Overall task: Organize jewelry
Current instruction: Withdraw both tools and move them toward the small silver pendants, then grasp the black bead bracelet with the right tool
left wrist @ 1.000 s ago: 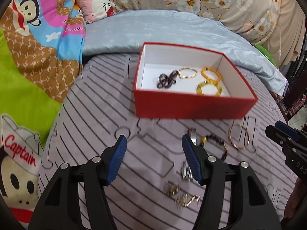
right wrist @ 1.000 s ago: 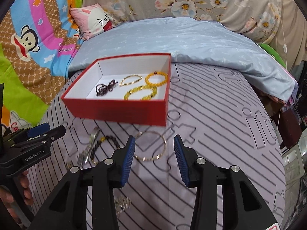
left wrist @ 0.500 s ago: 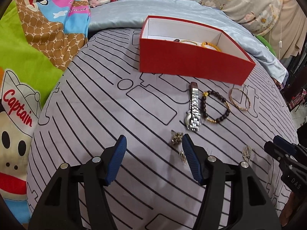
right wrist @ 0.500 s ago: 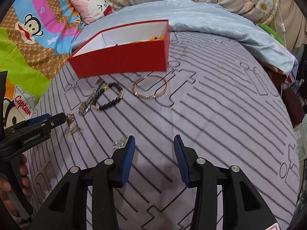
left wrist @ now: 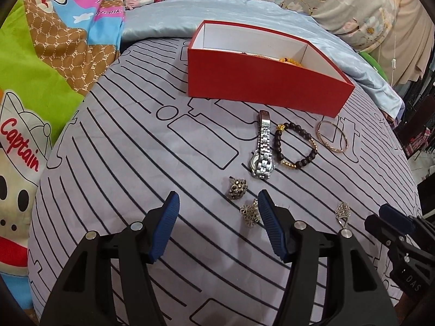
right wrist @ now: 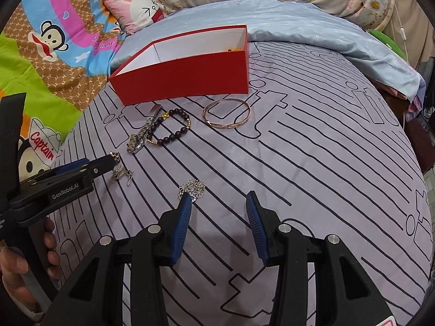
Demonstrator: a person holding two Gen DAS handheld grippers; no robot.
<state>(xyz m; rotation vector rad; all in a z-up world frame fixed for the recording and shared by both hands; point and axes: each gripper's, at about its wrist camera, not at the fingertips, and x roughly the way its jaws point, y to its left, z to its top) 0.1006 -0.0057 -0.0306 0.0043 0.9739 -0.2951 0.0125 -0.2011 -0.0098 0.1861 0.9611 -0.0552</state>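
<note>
Loose jewelry lies on the lilac striped bed cover (right wrist: 312,163), just in front of the red box (left wrist: 261,81): silver watch (left wrist: 262,149) touching the dark bead bracelet (left wrist: 295,146), rose-gold bangle (left wrist: 333,135) slightly apart to their right, near the box's front right corner. Closer to the claws, three small pieces: a dark ornate earring (left wrist: 237,188), a gold floral earring (left wrist: 249,212) touching the inner face of the left claw's right finger, and a silver flower earring (right wrist: 193,186) just at the tip of the right claw's left finger. Box is open-topped, white inside; amber beads (left wrist: 291,60) peek over its near wall, rest of contents hidden. Left claw (left wrist: 218,203) spread wide, nothing between its pads, low over the cover. Right claw (right wrist: 217,203) also spread, nothing pinched. Wide bare stretch of cover right of the bangle and ahead of the right claw; cover falls away at its right edge. Pale blue quilt (right wrist: 299,19) bunches behind and right of the box, cartoon blanket (left wrist: 40,68) borders the left, pink bunny pillow (right wrist: 136,8) behind
</note>
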